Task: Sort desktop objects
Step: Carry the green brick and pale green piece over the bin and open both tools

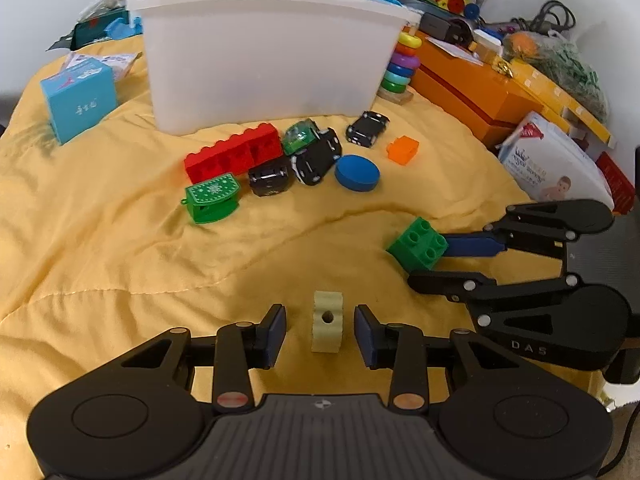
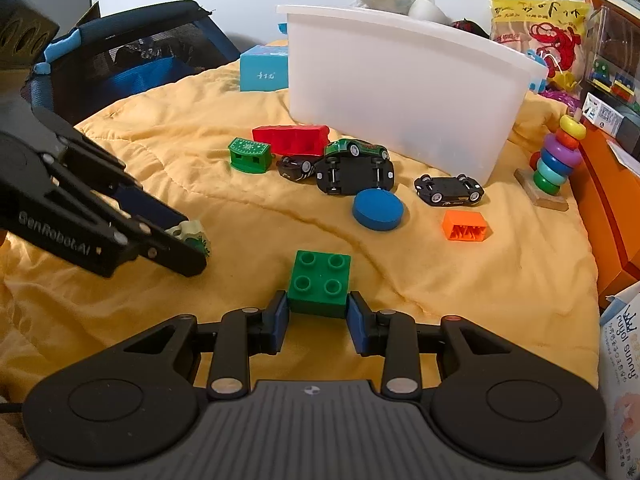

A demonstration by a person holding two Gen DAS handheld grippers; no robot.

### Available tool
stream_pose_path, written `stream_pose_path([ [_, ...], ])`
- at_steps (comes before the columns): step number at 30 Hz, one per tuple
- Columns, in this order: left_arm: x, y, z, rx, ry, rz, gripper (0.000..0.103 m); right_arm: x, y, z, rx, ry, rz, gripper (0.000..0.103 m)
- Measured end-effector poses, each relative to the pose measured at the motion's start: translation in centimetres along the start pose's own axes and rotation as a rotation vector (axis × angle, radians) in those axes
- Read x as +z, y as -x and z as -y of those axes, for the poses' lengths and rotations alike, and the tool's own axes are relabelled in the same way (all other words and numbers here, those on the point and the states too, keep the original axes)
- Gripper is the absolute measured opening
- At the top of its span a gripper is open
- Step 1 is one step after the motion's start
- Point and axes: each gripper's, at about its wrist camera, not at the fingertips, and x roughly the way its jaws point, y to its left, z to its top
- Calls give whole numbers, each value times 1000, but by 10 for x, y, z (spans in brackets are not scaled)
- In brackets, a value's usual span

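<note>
Your right gripper has its blue-padded fingers closing on the near end of the green square four-stud plastic brick, pads touching or nearly touching its side walls; from the left wrist view the brick looks tipped up off the yellow quilted cloth between those fingers. Your left gripper has its fingers spread, with the pale green little block with a round hole standing upright between them and clear gaps on both sides. Seat that block deeper before you squeeze, and close evenly so it does not topple on the soft cloth. The white translucent plastic tub stands at about twelve o'clock from the left gripper and one o'clock from the right; it is probably where these go. Between you and the tub lie the red long plastic brick, the overturned toy cars, the blue flat round disc and the orange small hollow brick, so lift high enough to pass over them. With both grippers near each other, raise one at a time.
</note>
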Motion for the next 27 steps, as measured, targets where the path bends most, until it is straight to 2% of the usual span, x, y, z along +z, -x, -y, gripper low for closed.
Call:
stream_pose_path([
  [2,0,2,4,-10,-25,-1,32,2,-1,3,-3,-38,2,37],
  [7,-1,3,10,-9,-73,-10,29,7,-7,8,4,-97,-6,42],
  [8,-1,2,8,-15,-65,-18,22,7,-8,7,7,-94,-8,42],
  [10,-1,4,4,-42,-31,-20,17,6,-7,7,19,-86,-10,35],
  [12,0,8,1,-99,1,-6,17,7,-6,7,26,-86,-11,34],
  [21,-3,0,3,-101,-7,-43,19,7,-7,5,18,-81,-15,35],
  [25,-5,-1,1,-100,-1,-35,19,6,-9,5,6,-75,-9,40],
  [27,-4,-1,2,-95,-11,-29,18,7,-10,5,17,-72,-9,34],
])
